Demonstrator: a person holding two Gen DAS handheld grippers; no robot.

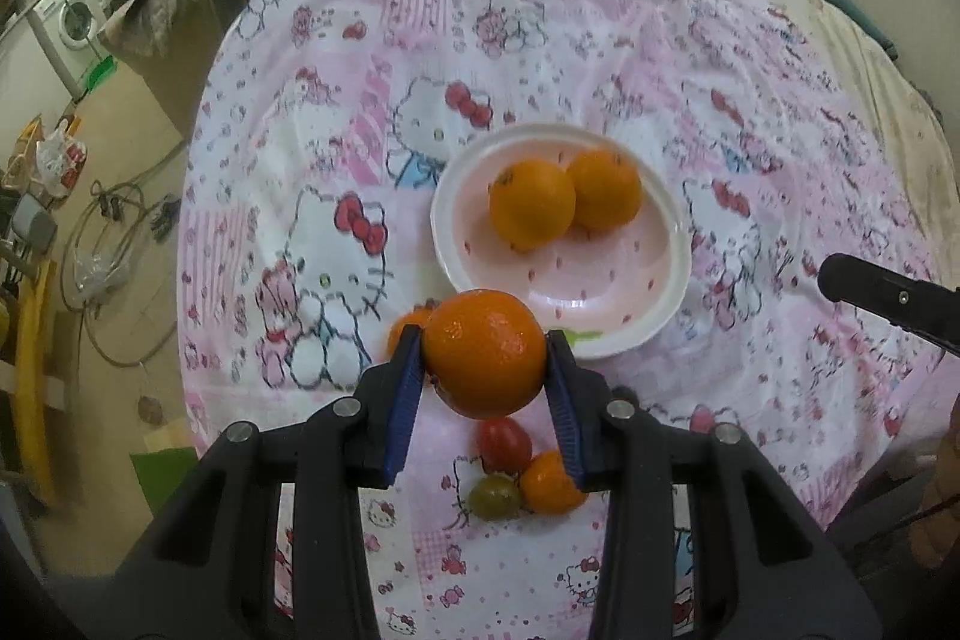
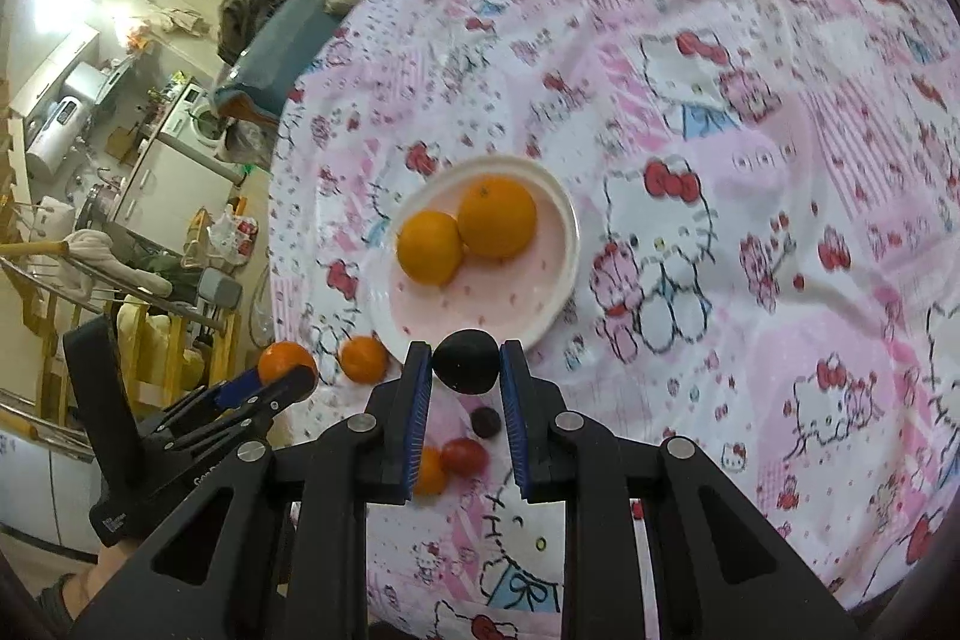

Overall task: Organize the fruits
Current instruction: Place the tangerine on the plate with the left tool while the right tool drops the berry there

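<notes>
My left claw [image 1: 485, 352] is clamped on an orange [image 1: 485, 351] at the centre of its view, lifted above the bedsheet [image 1: 336, 100], just below the plate [image 1: 672, 244] that already carries two oranges [image 1: 531, 203]. My right claw [image 2: 467, 355] pinches a dark plum [image 2: 467, 352] near the plate's lower rim. I judge this the carrying step; next, each fruit needs lowering onto bare plate and releasing. Small tomatoes [image 1: 503, 445] wait below.

Two oranges [image 1: 564, 202] touch in the pink plate [image 1: 600, 292]; possibly tomatoes [image 1: 504, 445] nearby.
</notes>
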